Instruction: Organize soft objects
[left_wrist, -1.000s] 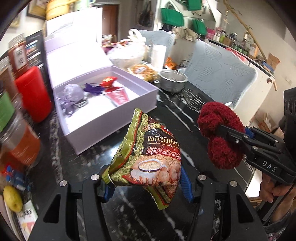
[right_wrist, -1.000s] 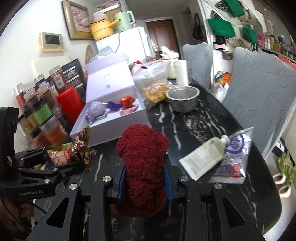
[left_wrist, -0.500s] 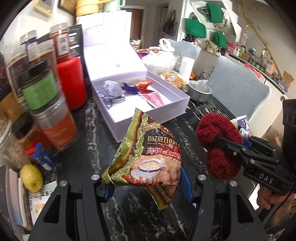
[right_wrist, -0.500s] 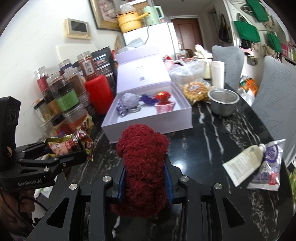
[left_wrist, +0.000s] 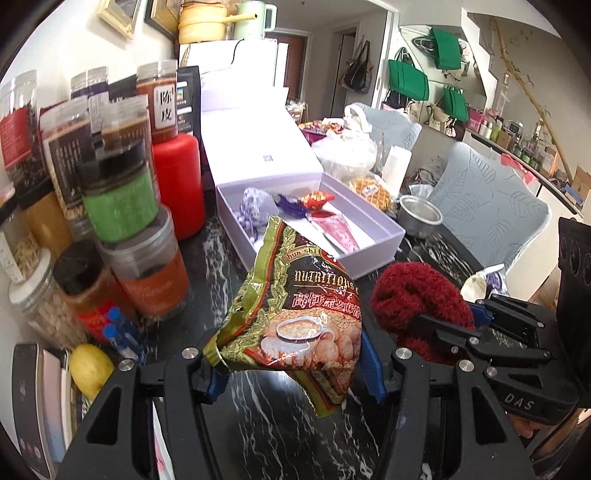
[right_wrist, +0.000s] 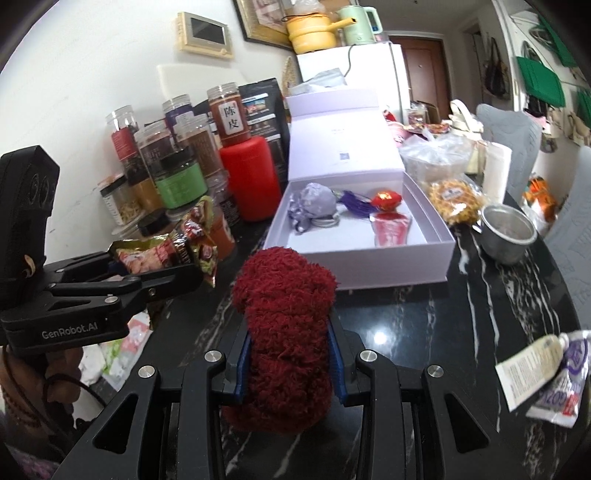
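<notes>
Left wrist view: the left gripper (left_wrist: 291, 373) is clamped on a cereal sachet (left_wrist: 295, 317), pinched across its lower part so the packet's long axis stands up and away from the fingers, clear of the dark marble table (left_wrist: 266, 424). The open white box (left_wrist: 373, 236) lies beyond the sachet's top edge, far and slightly right, with its raised lid behind it. It already contains a lilac pouch (left_wrist: 253, 206), a red foil sweet (left_wrist: 314, 199) and a flat red packet (left_wrist: 338, 232). On the right, the right gripper (left_wrist: 436, 325) grips a dark red fuzzy bundle (left_wrist: 410, 291), which sits just beside the sachet and a little nearer the box's near corner. A crowd of spice jars (left_wrist: 122, 199) and a red canister (left_wrist: 181, 184) stand close on the left, a yellow lemon (left_wrist: 90, 367) near the left edge.

Right wrist view: the right gripper (right_wrist: 291, 358) squeezes the fuzzy bundle (right_wrist: 284, 306) at its waist, long axis upright. The white box (right_wrist: 369, 254) lies straight ahead, its near wall just past the bundle, so this hand appears the better placed for a drop inside. The left gripper (right_wrist: 159, 269) comes in from the left with the sachet (right_wrist: 173, 243), close to the jars (right_wrist: 177, 177). A steel bowl (right_wrist: 508, 232) stands right of the box. A tube (right_wrist: 528, 362) on a pouch (right_wrist: 565, 384) lies near right. The box's near wall is the only rise either hand must clear.
</notes>
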